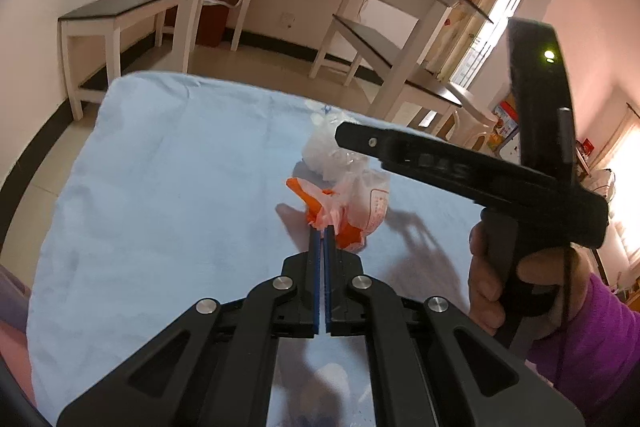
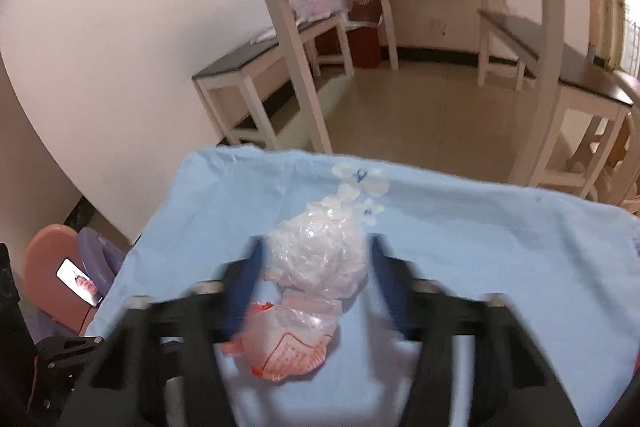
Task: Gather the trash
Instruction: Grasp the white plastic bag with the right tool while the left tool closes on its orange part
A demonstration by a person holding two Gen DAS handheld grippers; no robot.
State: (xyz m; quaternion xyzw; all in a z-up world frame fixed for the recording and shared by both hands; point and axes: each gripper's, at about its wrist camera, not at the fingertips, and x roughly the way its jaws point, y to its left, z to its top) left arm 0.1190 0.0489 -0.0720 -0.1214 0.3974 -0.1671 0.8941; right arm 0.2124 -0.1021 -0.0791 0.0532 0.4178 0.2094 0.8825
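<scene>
Clear plastic, a crumpled bag, sits mid-frame in my right view on the blue cloth, dead ahead between the fingers of my right gripper, which stand apart on either side of it, not yet pressing. My left gripper is clamped on the orange-and-white bag, lower centre.

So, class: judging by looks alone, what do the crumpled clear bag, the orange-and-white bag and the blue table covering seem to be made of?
Clear bag: probably thin plastic film, glossy, translucent, with sharp crinkles.
Orange-and-white bag: likely thin printed plastic too, crumpled and semi-translucent.
Blue covering: apparently woven cloth, matte, with soft wrinkles and draped edges.
</scene>
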